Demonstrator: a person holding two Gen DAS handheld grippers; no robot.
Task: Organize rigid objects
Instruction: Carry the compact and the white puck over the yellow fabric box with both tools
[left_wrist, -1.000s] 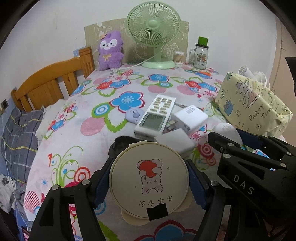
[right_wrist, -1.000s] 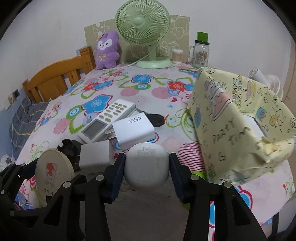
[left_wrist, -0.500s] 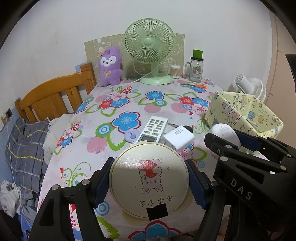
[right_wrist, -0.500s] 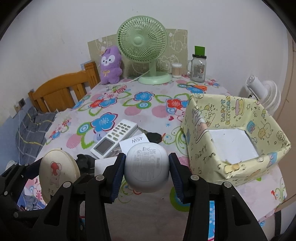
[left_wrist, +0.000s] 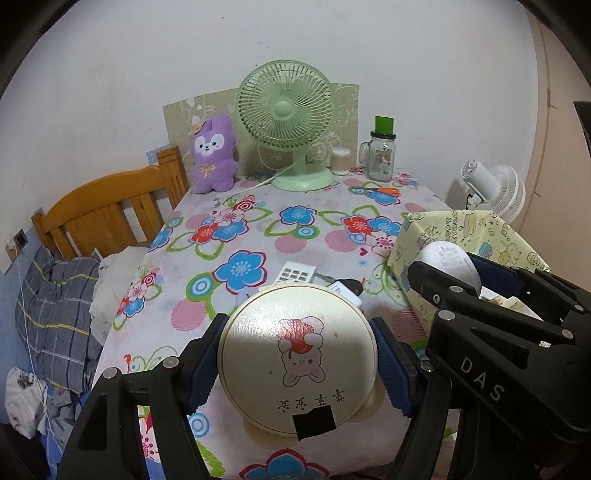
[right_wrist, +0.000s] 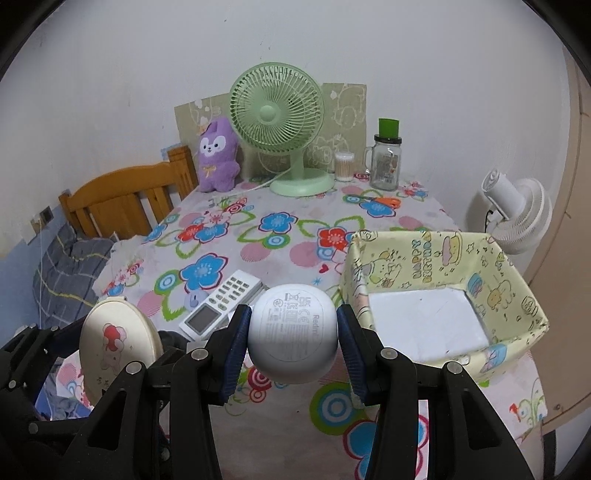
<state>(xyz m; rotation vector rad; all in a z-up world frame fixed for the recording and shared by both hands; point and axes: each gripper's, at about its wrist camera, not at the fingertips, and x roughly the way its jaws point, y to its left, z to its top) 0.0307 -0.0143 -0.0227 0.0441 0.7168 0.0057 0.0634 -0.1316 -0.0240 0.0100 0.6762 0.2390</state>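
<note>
Two rigid things are held up above the flowered worktop (right_wrist: 280, 258), one in each hand-held gripper. The left hand-held gripper (left_wrist: 297, 360) is closed on a round cream compact case with a cartoon bear print (left_wrist: 297, 354), its blue pads pressing the case's rim on both sides. The right hand-held gripper (right_wrist: 291, 336) is clamped on a smooth white rounded plastic earbud case (right_wrist: 291, 332), printed underside facing the camera.

Just to the right stands an open yellow paper-wrapped box with cartoon prints (right_wrist: 436, 258), its white floor bare; judging by the task, both things probably belong there.

Both cases are curved and glossy and held only at their edges, so a quick swing or tilt toward the box could let either one squirt out and drop onto the worktop or off its near edge. The two tools sit close together, so they may knock each other over the box.

A white remote control with grey buttons (right_wrist: 221, 301) lies on the worktop, partly hidden. Other small items beneath the grippers are covered and hard to make out.
</note>
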